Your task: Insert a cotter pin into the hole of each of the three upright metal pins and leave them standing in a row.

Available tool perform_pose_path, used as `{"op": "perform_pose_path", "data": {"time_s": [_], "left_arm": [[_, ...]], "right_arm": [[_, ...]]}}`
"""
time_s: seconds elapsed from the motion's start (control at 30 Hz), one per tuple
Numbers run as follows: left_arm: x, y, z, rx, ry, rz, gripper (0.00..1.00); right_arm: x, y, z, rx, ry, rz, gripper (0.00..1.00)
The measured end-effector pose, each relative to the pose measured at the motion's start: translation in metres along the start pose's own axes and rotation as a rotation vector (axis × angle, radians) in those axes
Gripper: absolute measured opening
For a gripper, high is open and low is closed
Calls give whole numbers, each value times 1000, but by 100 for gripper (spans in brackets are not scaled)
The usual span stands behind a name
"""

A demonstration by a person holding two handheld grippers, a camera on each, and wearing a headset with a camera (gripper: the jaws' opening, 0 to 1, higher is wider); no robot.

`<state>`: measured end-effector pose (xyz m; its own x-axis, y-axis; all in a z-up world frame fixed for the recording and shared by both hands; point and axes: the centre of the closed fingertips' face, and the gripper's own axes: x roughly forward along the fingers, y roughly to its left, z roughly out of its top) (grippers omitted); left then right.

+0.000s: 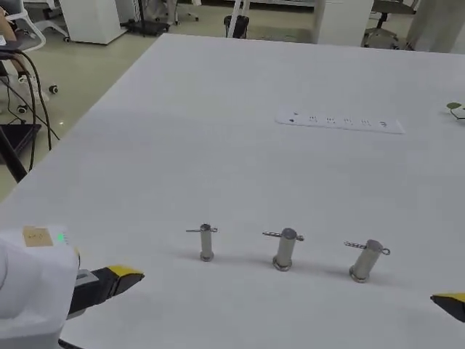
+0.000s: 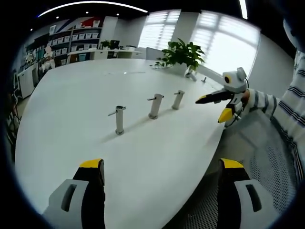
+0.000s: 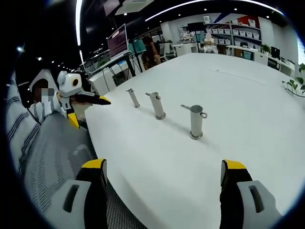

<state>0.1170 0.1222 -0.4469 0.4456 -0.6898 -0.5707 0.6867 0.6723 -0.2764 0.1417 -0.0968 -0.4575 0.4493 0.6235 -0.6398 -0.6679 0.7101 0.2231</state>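
**A:** Head view first. Where do the pieces stand?

**B:** On the white bench (image 1: 218,145), in a row near its front edge: left pin (image 1: 206,246), middle pin (image 1: 285,253) and right pin (image 1: 365,263), all upright and well apart. Each has a cotter pin (image 1: 282,235) crosswise through the hole near its top. A power strip (image 1: 339,122) lies far behind them.

**A:** How would they handle?

**B:** I'd judge them solid metal: stiff, heavy for their bulk, and smooth enough to slip. They stand tall on a small flared foot, so a sideways knock could topple one. The cotter pins look like thin wire, light and easily bent.

**A:** Left gripper view?

**B:** The left hand-held gripper (image 2: 161,167) has its jaws wide apart with nothing between them, short of the row. The bare shank below the wire looks like the place to grip a pin, squarely and low down.

**A:** And the right gripper view?

**B:** The right hand-held gripper (image 3: 163,167) is likewise spread and empty, with the right pin nearest. That pin's cotter shows a looped eye at one end. I'd take a cotter by that eye, gently, never by the thin legs. The job looks done, so I'd touch nothing unless a pin leans.
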Motion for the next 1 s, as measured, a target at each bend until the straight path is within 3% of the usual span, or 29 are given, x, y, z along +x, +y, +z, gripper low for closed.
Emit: {"op": "perform_pose_path", "data": {"time_s": [0.47,0.77,1.0], "left_arm": [[-4,8,-2,-39,-3,22,99],[-5,13,-1,-44,3,29,98],[-3,17,-1,-55,0,32,96]], "right_arm": [[-10,-8,5,37,-5,-51,98],[-18,-12,-3,43,24,-74,98],[-21,-19,-19,48,109,-142,94]]}}
